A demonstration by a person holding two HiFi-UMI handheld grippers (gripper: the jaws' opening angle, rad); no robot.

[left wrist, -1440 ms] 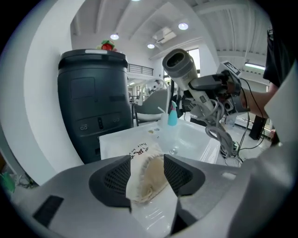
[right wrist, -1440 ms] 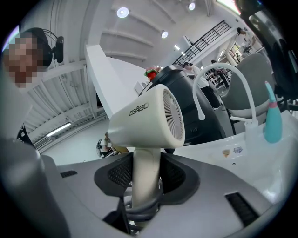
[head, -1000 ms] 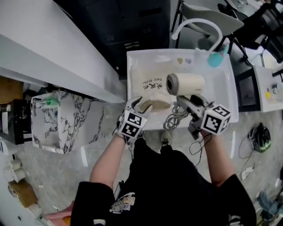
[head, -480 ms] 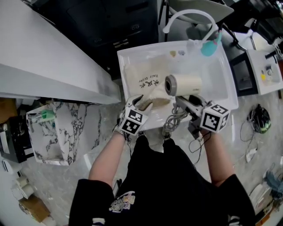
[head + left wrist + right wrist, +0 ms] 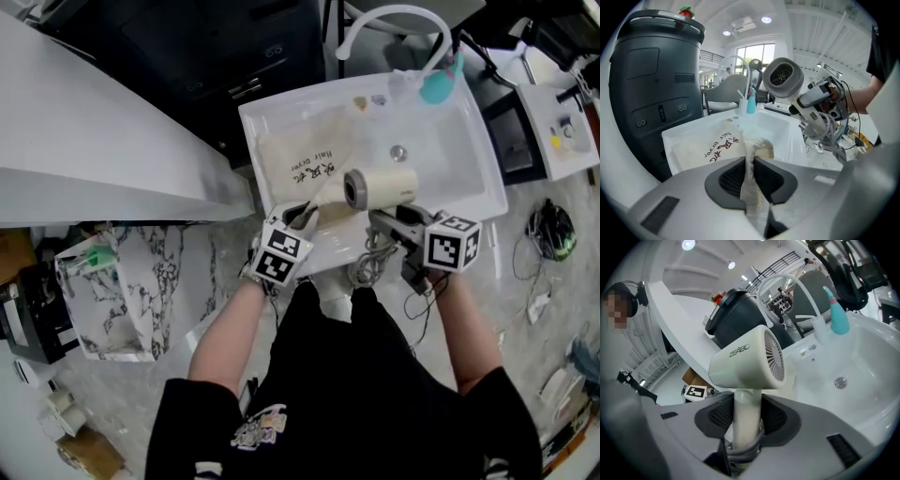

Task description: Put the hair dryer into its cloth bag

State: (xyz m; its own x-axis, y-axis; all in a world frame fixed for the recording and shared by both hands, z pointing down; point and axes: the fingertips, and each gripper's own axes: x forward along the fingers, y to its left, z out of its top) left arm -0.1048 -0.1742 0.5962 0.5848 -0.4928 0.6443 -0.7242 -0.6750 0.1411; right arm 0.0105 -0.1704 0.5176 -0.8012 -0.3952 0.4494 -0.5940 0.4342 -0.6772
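The white sink [image 5: 459, 159] is taking up the middle of the head view, and the cloth bag [image 5: 305, 164] is lying flat in its left half, closed end toward the far corner and mouth toward the person. The hair dryer [image 5: 380, 186] is hanging just right of that mouth, above the basin. Its barrel is lying crosswise with the open front end facing left toward the bag and the finned rear end facing right. The right gripper [image 5: 392, 223] is clamping the dryer's handle from below, pads pressing on both sides of it [image 5: 746, 416], while the cord [image 5: 370, 262] is dangling in loops beneath. The left gripper [image 5: 302, 217] has just been closing its jaws, and they are now pinching a raised fold of the bag's mouth edge [image 5: 750, 176]. The mouth is looking only partly open. Judging from this, the dryer is sitting nose-first toward the bag, so the right hand is the one needing to slide it leftward along the barrel's axis.
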